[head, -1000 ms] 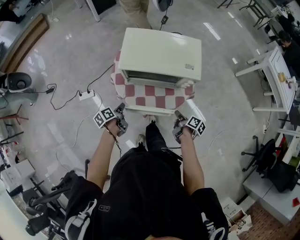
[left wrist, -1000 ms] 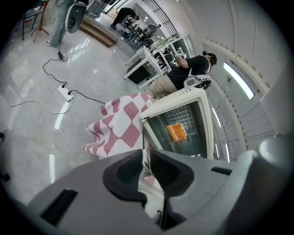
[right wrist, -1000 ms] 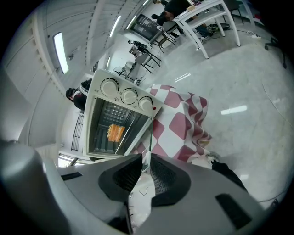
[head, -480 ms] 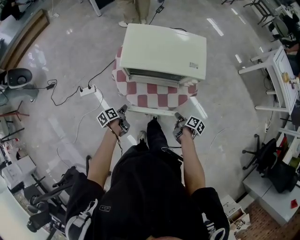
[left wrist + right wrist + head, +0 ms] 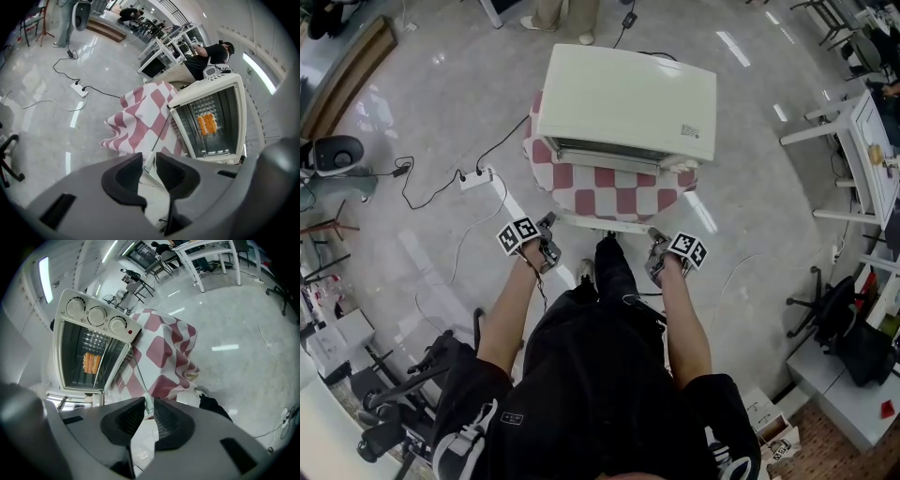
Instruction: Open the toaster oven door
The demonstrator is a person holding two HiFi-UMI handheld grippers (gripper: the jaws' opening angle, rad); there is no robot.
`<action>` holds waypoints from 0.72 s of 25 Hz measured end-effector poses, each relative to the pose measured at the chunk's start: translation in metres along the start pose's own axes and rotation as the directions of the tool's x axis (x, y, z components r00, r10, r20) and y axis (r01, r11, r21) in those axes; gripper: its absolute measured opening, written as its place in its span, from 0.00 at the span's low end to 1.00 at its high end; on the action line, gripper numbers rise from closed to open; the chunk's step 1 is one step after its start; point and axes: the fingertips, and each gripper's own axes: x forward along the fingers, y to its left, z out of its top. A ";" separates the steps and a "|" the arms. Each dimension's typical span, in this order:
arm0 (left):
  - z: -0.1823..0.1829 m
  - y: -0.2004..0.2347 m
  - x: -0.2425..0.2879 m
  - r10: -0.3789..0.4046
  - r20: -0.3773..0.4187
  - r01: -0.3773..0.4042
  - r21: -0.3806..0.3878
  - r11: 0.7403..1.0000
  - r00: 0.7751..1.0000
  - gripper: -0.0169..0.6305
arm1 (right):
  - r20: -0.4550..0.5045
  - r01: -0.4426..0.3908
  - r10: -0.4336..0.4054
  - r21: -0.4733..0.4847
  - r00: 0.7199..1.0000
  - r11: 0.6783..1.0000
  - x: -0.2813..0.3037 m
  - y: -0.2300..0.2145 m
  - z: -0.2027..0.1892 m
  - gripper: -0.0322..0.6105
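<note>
A cream toaster oven (image 5: 623, 98) stands on a table under a red-and-white checked cloth (image 5: 619, 199). Its glass door hangs open toward me, and its white handle bar (image 5: 602, 225) lies between my two grippers. My left gripper (image 5: 547, 223) is at the bar's left end. Its jaws are opening, and the handle (image 5: 147, 165) stands between the pads with a gap beside it. My right gripper (image 5: 654, 234) pinches the right end of the handle (image 5: 148, 403), its jaws easing slightly. Orange food (image 5: 92, 363) sits on the rack inside.
A power strip (image 5: 475, 177) and its cables lie on the shiny floor to the left. An office chair base (image 5: 403, 412) is at the lower left and white desks (image 5: 862, 150) at the right. A person's legs (image 5: 562, 14) stand behind the oven.
The door was down one second ago and stays down. Both grippers keep their places at the handle ends. The head view has drifted slightly.
</note>
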 end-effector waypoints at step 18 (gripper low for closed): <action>0.004 0.008 -0.005 0.044 0.023 -0.045 0.072 0.996 0.999 0.24 | 0.057 0.086 -0.078 -0.153 0.995 0.985 -0.009 -0.004 0.014 0.26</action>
